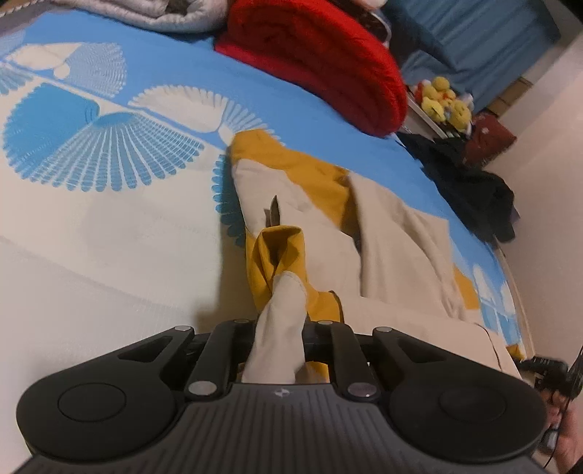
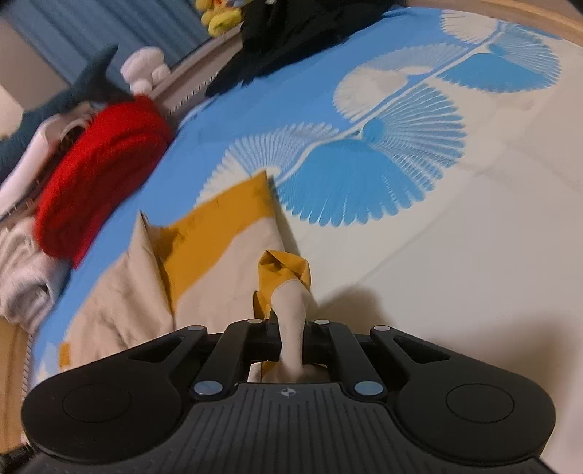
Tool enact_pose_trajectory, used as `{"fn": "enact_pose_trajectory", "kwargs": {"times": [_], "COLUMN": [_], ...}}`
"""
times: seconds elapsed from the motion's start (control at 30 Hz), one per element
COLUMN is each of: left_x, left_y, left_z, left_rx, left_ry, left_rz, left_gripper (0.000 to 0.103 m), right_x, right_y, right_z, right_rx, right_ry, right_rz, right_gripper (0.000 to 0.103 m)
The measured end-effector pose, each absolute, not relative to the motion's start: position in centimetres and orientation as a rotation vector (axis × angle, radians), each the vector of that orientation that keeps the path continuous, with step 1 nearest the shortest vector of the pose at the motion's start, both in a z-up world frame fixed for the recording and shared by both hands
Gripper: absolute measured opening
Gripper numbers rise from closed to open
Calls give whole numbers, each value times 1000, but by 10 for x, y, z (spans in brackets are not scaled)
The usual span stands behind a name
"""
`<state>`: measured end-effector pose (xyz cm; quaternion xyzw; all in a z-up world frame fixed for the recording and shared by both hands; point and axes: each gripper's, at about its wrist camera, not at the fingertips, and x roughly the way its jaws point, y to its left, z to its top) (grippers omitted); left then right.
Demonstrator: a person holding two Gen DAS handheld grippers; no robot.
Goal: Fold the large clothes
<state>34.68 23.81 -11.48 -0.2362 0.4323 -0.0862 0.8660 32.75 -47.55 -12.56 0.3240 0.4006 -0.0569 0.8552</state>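
Note:
A large beige and mustard-yellow garment (image 1: 393,233) lies crumpled on the bed. In the left wrist view my left gripper (image 1: 280,339) is shut on a bunched corner of it, and a beige fold with yellow lining (image 1: 280,255) sticks out past the fingers. In the right wrist view my right gripper (image 2: 291,339) is shut on another bunched corner of the same garment (image 2: 127,291), again with a beige tongue and a yellow tuft (image 2: 284,273) beyond the fingers. The cloth hides both sets of fingertips.
The bed sheet (image 1: 91,182) is blue and white with a fan pattern. A folded red blanket (image 1: 317,62) lies just beyond the garment. Dark clothes (image 1: 462,182) are heaped at the bed's edge, with yellow plush toys (image 1: 442,98) behind. A grey quilt (image 1: 145,14) lies at the far side.

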Motion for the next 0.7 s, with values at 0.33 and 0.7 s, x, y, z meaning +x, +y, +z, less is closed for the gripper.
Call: {"fn": "enact_pose_trajectory", "kwargs": {"times": [0.33, 0.7], "left_x": [266, 215], "left_y": [246, 264], "left_z": [-89, -102], "left_rx": [-440, -560], "left_ry": [990, 1121], "left_rz": [-195, -106], "left_gripper": [11, 65], "right_x": [249, 240], "right_y": [-475, -476], "right_z": [-70, -92], "right_rx": [625, 633], "right_ry": [861, 919], "right_rz": [-80, -151], "right_gripper": [4, 25]}}
